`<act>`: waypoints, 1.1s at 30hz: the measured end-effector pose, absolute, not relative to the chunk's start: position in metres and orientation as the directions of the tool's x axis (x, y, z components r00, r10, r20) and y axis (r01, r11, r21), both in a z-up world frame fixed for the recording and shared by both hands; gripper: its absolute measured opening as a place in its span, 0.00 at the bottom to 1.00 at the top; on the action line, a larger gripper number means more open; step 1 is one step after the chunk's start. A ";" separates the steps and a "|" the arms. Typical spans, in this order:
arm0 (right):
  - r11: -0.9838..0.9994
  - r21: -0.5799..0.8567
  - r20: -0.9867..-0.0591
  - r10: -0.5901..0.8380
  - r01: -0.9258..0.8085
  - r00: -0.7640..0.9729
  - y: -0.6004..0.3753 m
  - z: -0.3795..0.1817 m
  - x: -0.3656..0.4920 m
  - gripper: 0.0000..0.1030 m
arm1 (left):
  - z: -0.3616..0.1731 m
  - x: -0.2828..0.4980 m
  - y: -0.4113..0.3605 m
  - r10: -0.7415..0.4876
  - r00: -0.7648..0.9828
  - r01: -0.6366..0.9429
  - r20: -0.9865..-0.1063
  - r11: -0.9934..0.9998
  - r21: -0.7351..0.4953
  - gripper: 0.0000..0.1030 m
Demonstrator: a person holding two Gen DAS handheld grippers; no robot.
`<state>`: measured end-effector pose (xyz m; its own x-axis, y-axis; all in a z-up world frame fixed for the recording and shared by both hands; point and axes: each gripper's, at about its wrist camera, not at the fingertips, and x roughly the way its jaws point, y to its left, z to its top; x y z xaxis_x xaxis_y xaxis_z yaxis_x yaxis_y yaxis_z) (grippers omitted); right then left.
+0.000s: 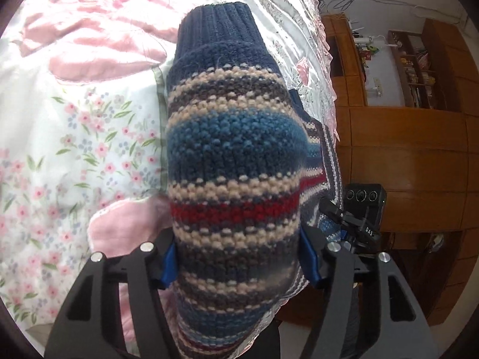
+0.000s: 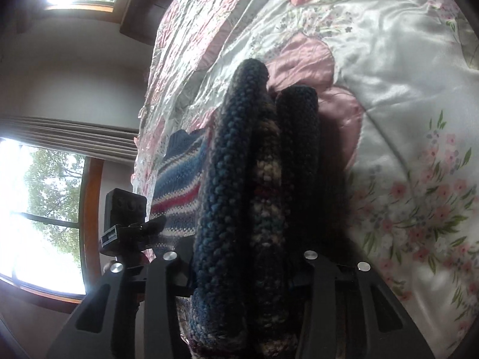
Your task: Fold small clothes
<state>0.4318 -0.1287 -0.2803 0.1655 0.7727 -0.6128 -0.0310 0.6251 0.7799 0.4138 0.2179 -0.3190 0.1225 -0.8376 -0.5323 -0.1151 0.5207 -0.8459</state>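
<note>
A small striped knit sweater [image 1: 236, 155] in blue, cream, grey and red, with a navy ribbed cuff, is held up over the bed and fills the middle of the left wrist view. My left gripper [image 1: 239, 266] is shut on it, its blue pads [image 1: 169, 266] pressing both sides of the knit. In the right wrist view the same sweater [image 2: 239, 197] shows as several thick upright folds. My right gripper [image 2: 245, 272] is shut on that bundle, and its fingertips are hidden by the wool. A lit striped part [image 2: 182, 185] hangs to the left.
A satin bedspread [image 1: 74, 137] with pink patches and flower print lies below, also seen in the right wrist view [image 2: 404, 155]. Wooden cabinets [image 1: 404, 155] and shelves [image 1: 413, 68] stand beyond the bed edge. Bright windows [image 2: 39, 209] are at left. The other gripper's camera block [image 1: 363, 197] is close by.
</note>
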 end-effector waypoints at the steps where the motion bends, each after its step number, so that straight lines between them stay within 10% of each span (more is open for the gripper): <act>1: 0.626 0.779 -0.612 0.774 -0.045 0.164 -0.118 -0.275 0.427 0.40 | -0.314 0.407 0.227 -0.837 0.128 -0.111 -0.533 0.522 -0.846 0.60; 12: 0.561 0.822 -0.559 0.828 -0.100 0.048 0.025 -0.297 0.372 0.40 | -0.307 0.311 0.368 -0.777 0.205 -0.171 -0.595 0.570 -0.804 0.61; 15: 0.592 0.800 -0.594 0.804 -0.092 0.014 0.044 -0.323 0.368 0.59 | -0.338 0.291 0.394 -0.786 0.215 -0.254 -0.580 0.529 -0.810 0.72; 23: 0.707 0.689 -0.677 0.706 -0.157 0.208 0.022 -0.252 0.399 0.68 | -0.258 0.234 0.410 -0.598 0.554 -0.133 -0.580 0.624 -0.770 0.80; 27: 0.712 0.683 -0.692 0.702 -0.164 0.168 0.046 -0.258 0.425 0.57 | -0.230 0.221 0.385 -0.651 0.593 0.013 -0.474 0.596 -0.803 0.78; 30: 0.739 0.644 -0.724 0.673 -0.200 0.153 0.063 -0.268 0.431 0.10 | -0.245 0.226 0.358 -0.730 0.525 0.018 -0.438 0.524 -0.852 0.72; 33: 0.737 0.643 -0.702 0.675 -0.207 0.227 0.048 -0.265 0.429 0.10 | -0.267 0.221 0.341 -0.766 0.474 -0.006 -0.433 0.489 -0.872 0.68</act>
